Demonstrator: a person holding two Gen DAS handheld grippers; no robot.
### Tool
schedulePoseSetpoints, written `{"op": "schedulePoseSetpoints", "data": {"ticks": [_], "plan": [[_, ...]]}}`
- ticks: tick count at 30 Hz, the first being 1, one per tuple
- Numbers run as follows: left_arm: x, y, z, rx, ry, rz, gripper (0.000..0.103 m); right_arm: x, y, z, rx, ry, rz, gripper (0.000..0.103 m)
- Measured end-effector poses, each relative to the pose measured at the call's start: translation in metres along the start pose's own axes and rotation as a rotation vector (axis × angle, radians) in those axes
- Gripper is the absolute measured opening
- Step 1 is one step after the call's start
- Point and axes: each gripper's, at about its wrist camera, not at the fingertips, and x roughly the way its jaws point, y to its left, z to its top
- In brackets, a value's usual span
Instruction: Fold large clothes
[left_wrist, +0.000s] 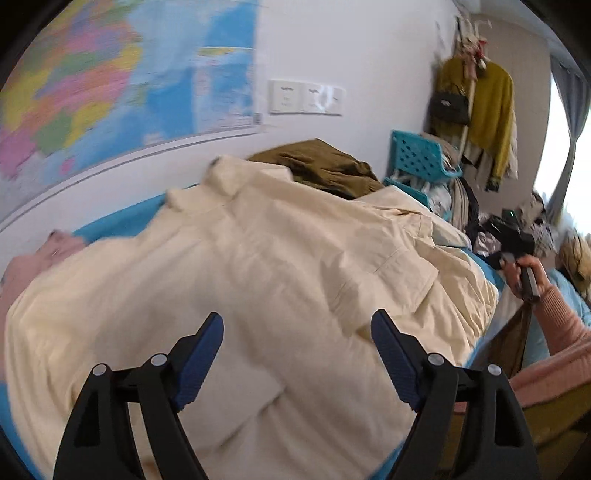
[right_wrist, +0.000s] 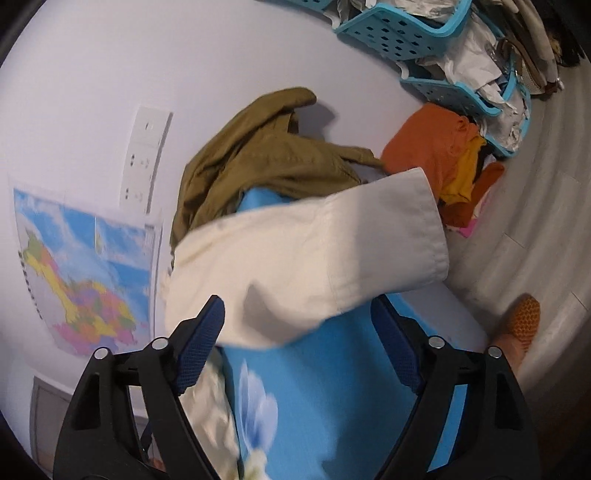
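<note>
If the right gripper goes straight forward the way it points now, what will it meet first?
Probably the cream sleeve. It lies just ahead of the open right gripper, whose jaws hold nothing, over the blue sheet. The olive garment lies farther on, toward the wall. Depth is unclear in this fisheye view.

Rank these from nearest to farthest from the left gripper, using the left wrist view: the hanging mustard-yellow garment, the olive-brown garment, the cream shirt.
1. cream shirt: spread on the bed directly below and ahead of the open left gripper.
2. olive-brown garment: bunched beyond the shirt's collar, by the wall.
3. mustard-yellow garment: hanging on the rack at far right, past the blue baskets.
</note>
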Motion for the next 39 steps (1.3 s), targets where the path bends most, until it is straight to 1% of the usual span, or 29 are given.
{"op": "schedulePoseSetpoints", "data": {"ticks": [1,2,3,5,6,8,10,11,12,14,15,16,17,19,21,22,23,25,27,28,30,32,34,36,37,39], "plan": [[0.011,-0.003,0.009,0.011,0.011,-0.012,0.079,0.003,0.002,0.005,-0.012,-0.005,-0.004,0.039],[0.021,-0.006,0.017,0.019,0.021,-0.023,0.079,0.004,0.006,0.009,-0.033,-0.017,0.002,0.009],[0.03,-0.007,0.026,0.024,0.025,-0.038,0.079,0.003,0.008,0.014,-0.049,-0.023,0.018,0.005],[0.048,-0.012,0.043,0.033,0.039,-0.058,0.079,-0.006,0.033,0.023,-0.137,-0.081,0.005,0.004],[0.056,-0.014,0.05,0.038,0.049,-0.064,0.079,-0.015,0.054,0.027,-0.214,-0.125,-0.004,0.004],[0.075,-0.019,0.065,0.044,0.06,-0.078,0.079,-0.032,0.094,0.033,-0.331,-0.197,0.011,0.004],[0.097,-0.022,0.083,0.032,0.077,-0.117,0.078,-0.05,0.149,0.033,-0.485,-0.262,0.03,0.003],[0.11,-0.024,0.092,0.019,0.092,-0.138,0.076,-0.053,0.168,0.03,-0.541,-0.277,0.031,0.003],[0.121,-0.026,0.099,0.009,0.101,-0.15,0.075,-0.056,0.201,0.023,-0.641,-0.287,0.031,0.003],[0.14,-0.029,0.111,-0.015,0.126,-0.172,0.067,-0.053,0.24,0.009,-0.764,-0.292,0.02,0.003],[0.147,-0.03,0.115,-0.028,0.138,-0.18,0.064,-0.047,0.264,-0.002,-0.841,-0.28,0.024,0.003],[0.154,-0.03,0.119,-0.041,0.153,-0.188,0.059,-0.039,0.288,-0.015,-0.915,-0.263,0.025,0.003],[0.159,-0.03,0.121,-0.052,0.163,-0.194,0.056,-0.033,0.3,-0.024,-0.962,-0.255,0.02,0.003],[0.165,-0.024,0.124,-0.072,0.172,-0.185,0.054,-0.011,0.334,-0.057,-1.11,-0.218,0.017,0.003],[0.161,-0.01,0.122,-0.114,0.166,-0.188,0.054,0.013,0.355,-0.088,-1.229,-0.17,0.022,0.004],[0.156,0.003,0.119,-0.148,0.16,-0.184,0.054,0.026,0.362,-0.103,-1.278,-0.142,0.024,0.004],[0.152,0.012,0.117,-0.174,0.154,-0.178,0.054,0.044,0.369,-0.122,-1.335,-0.094,0.032,0.005],[0.136,0.044,0.109,-0.248,0.125,-0.159,0.054,0.071,0.374,-0.148,-1.394,-0.02,0.042,0.007],[0.118,0.076,0.096,-0.312,0.104,-0.107,0.054,0.108,0.375,-0.18,-1.452,0.094,0.046,0.008],[0.109,0.091,0.088,-0.34,0.097,-0.078,0.054,0.119,0.374,-0.19,-1.469,0.13,0.045,0.009],[0.09,0.125,0.068,-0.411,0.08,-0.043,0.054,0.15,0.368,-0.215,-1.499,0.21,0.03,0.017],[0.078,0.145,0.054,-0.448,0.075,-0.004,0.054,0.182,0.356,-0.236,-1.514,0.309,-0.006,0.047],[0.066,0.166,0.036,-0.488,0.072,0.023,0.054,0.2,0.345,-0.247,-1.499,0.375,-0.022,0.055],[0.06,0.178,0.023,-0.513,0.08,0.04,0.054,0.215,0.332,-0.255,-1.48,0.485,-0.042,0.067],[0.059,0.182,0.016,-0.521,0.087,0.037,0.054,0.217,0.327,-0.256,-1.476,0.513,-0.051,0.073],[0.056,0.185,0.008,-0.519,0.102,0.035,0.056,0.207,0.321,-0.252,-1.472,0.522,-0.036,0.072]]}}
